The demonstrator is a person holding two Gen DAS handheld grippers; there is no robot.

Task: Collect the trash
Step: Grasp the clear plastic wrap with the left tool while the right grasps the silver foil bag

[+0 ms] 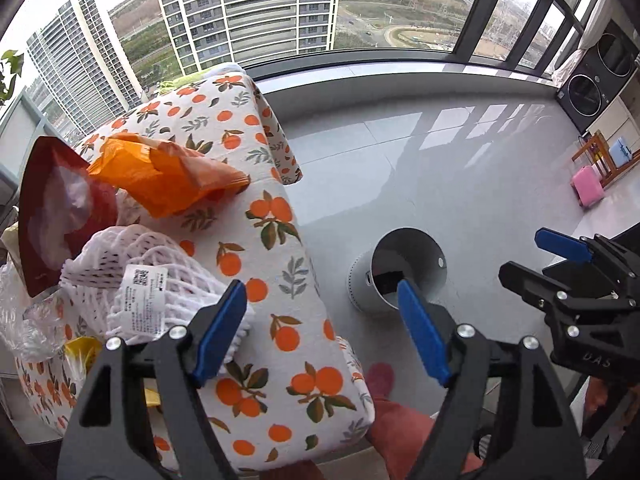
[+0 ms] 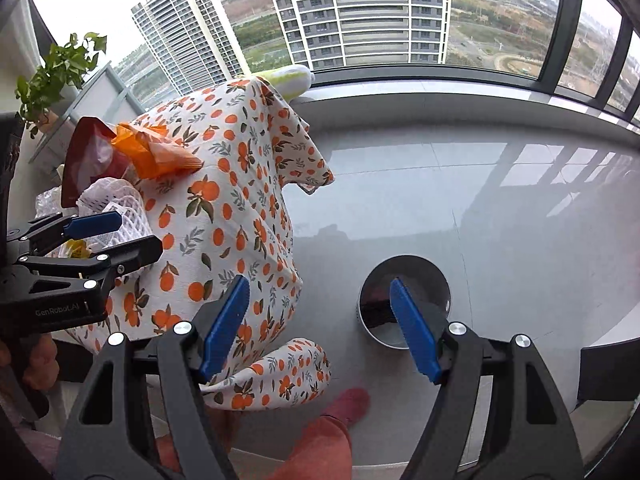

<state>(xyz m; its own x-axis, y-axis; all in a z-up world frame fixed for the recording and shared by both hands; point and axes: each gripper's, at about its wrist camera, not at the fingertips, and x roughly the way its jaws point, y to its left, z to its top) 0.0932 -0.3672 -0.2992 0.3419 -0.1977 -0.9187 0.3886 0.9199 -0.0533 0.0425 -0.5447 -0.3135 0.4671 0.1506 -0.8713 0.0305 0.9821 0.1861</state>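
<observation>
Trash lies heaped on a table draped in an orange-print cloth (image 1: 256, 208): an orange bag (image 1: 168, 176), a red pouch (image 1: 56, 216), white foam netting (image 1: 160, 280). Both the left gripper (image 1: 324, 336) and right gripper (image 2: 320, 328) hang spread and empty above a white bin (image 1: 404, 268) on the floor.

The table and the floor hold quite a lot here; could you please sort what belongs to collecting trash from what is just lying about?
For the job:
orange bag
red pouch
foam net
clear plastic
yellow wrapper
bin on the floor, something dark already inside

Just lying about:
tablecloth
plant
pink case
washing machines
</observation>
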